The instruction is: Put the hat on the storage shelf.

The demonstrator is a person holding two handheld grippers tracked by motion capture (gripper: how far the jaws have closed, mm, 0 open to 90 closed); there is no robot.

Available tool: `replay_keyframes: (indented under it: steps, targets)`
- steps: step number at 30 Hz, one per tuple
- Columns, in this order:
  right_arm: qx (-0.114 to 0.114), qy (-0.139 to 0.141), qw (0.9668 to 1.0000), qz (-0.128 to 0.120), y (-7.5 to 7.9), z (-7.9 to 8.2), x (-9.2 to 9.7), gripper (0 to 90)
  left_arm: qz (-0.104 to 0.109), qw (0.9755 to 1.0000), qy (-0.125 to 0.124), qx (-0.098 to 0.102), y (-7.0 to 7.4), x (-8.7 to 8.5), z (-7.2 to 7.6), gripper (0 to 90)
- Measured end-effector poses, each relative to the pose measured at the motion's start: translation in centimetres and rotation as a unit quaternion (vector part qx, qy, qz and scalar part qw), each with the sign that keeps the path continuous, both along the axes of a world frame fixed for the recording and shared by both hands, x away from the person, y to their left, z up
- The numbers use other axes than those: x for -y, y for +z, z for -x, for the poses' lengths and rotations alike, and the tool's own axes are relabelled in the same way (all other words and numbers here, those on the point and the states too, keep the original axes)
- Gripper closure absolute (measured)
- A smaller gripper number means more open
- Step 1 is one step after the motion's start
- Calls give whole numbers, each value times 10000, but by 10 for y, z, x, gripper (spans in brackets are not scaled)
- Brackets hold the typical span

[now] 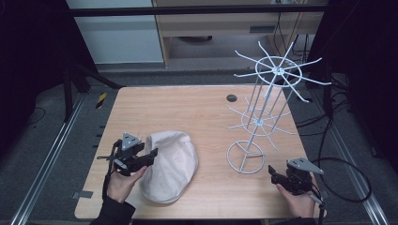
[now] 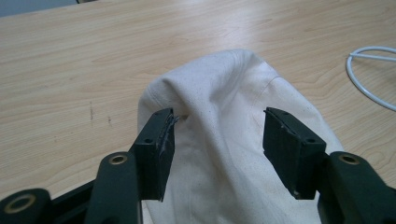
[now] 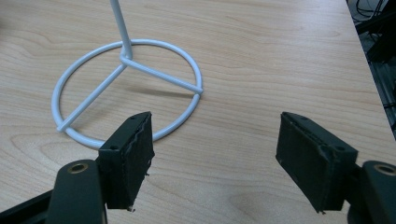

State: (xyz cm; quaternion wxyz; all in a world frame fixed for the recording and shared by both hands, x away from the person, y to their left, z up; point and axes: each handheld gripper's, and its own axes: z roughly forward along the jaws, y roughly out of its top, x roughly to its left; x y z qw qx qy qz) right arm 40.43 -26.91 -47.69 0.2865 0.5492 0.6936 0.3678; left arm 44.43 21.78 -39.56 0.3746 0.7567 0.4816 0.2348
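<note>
Surface: wooden table point(image 1: 197, 108) under a dim room, dark floor and cables all round; we take the white wire rack point(image 1: 267, 112) as our landmark, standing on the table's far right part.

Rack: upright, ring base flat on the wood, two tiers of hooked arms, and we see nothing hanging on any arm.

Cap: the cream flat cap point(image 1: 170, 165) lies flat on the table, well to the left of the rack's base and nearer to us than the rack.

Left gripper: the left gripper point(image 1: 151, 153) sits at the cap's left edge, on the side away from the rack. In the left gripper view its jaws straddle a raised fold of cloth point(image 2: 219, 116). The left pad looks to be just touching the fabric, the right pad stands a little off it. We read it as spread, not yet clamped on the cap.

Right gripper: the right gripper point(image 1: 273, 172) rests just in front of the rack's base, to its right. Its jaws are wide apart, with bare wood between them and the base ring point(image 3: 126, 88) just beyond the left jaw.

Done so far: we judge only the approach is made; the left jaws are placed about the cap.

Left to do: pinching the fold firmly, lifting the cap, carrying it across to the rack and hooking it on an arm. That is nearly the whole job, as we judge it.
</note>
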Motion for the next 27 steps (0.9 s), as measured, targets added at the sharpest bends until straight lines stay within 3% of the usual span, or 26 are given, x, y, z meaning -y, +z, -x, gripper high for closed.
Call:
replay_keyframes:
  steps: [9, 22, 27]
  targets:
    - [-24, 17, 10000, -2, 0, 0, 0, 279, -134, 9999, 7, -84, -4, 7, -3, 501]
    - [-77, 47, 10000, -33, -1, 0, 0, 284, -359, 9985, 63, -418, -20, 15, -12, 571]
    - [-91, 53, 9999, -36, -1, -1, 0, 284, -314, 9978, 107, -570, -26, 13, -15, 595]
